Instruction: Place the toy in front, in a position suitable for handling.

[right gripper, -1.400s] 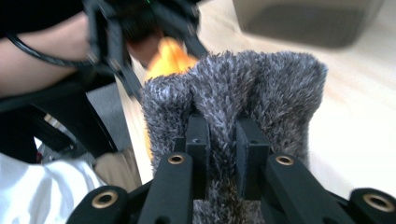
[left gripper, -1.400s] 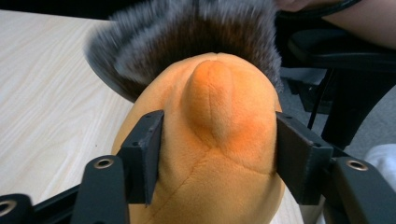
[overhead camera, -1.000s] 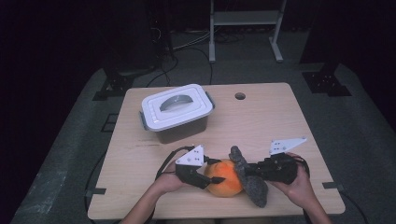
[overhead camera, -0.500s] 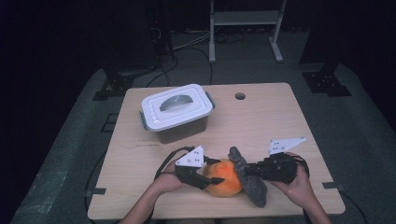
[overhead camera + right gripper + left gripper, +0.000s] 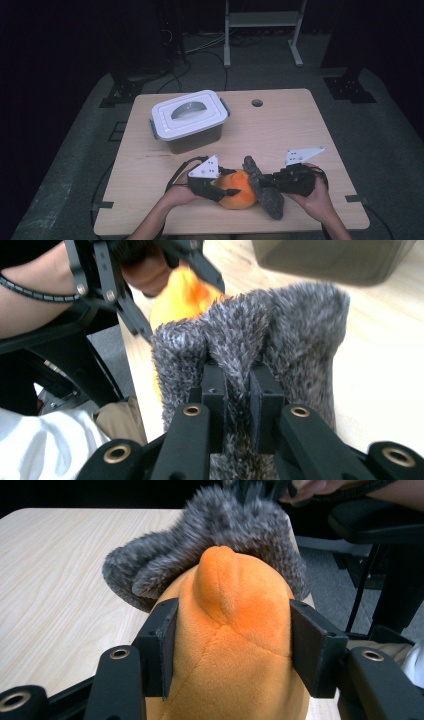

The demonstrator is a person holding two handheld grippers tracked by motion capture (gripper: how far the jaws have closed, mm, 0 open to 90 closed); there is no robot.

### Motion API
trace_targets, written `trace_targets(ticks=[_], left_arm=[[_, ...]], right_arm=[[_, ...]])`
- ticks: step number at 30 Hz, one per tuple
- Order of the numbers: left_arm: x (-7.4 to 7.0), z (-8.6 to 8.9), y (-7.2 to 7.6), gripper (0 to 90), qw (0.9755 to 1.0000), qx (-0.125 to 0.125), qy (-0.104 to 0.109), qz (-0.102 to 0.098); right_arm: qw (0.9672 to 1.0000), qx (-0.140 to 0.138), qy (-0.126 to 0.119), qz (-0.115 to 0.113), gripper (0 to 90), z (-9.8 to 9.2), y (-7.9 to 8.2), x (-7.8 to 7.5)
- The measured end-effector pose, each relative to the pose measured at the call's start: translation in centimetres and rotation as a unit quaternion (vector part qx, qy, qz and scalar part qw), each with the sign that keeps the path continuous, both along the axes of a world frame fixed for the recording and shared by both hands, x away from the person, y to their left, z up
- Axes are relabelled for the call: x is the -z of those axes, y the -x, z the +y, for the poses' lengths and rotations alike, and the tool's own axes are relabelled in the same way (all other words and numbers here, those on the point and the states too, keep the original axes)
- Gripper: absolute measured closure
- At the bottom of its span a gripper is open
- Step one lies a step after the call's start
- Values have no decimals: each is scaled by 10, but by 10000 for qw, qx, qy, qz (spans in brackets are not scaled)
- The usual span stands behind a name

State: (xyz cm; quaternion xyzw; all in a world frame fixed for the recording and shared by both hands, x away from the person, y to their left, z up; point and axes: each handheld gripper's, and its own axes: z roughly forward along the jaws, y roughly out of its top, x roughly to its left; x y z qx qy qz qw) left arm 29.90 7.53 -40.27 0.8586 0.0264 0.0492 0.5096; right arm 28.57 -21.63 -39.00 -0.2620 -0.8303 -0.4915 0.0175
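Note:
A plush toy lies near the table's front edge, with a round orange body (image 5: 239, 189) and a grey furry part (image 5: 265, 192) on its right side. My left gripper (image 5: 220, 190) comes in from the left and is shut on the orange body (image 5: 235, 645), one pad pressing each flank. My right gripper (image 5: 267, 185) reaches in from the right and is shut on a pinched fold of the grey fur (image 5: 240, 375). In the right gripper view the orange body (image 5: 182, 297) shows behind the fur, next to the other gripper.
A lidded white-and-grey plastic box (image 5: 189, 120) stands at the table's back left. A small round hole (image 5: 257, 103) sits in the tabletop (image 5: 300, 125) near the far edge. Dark stands and cables lie on the floor beyond.

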Motion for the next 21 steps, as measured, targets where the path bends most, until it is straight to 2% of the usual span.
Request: trace_targets(ticks=[3, 5, 11, 21], left_arm=[[1, -3, 1, 419, 10000, 65, -32, -16], [2, -3, 1, 415, 10000, 88, -19, -14], [5, -3, 0, 400, 9999, 121, -18, 39], [5, -3, -1, 387, 9998, 167, -11, 81]], right_arm=[[9997, -102, -192, -112, 796, 5, 4, -8], [9994, -178, -231, -168, 796, 10, 6, -12], [9996, -232, -125, -81, 796, 15, 3, -5], [9996, -248, -84, -78, 793, 14, 3, -4]])
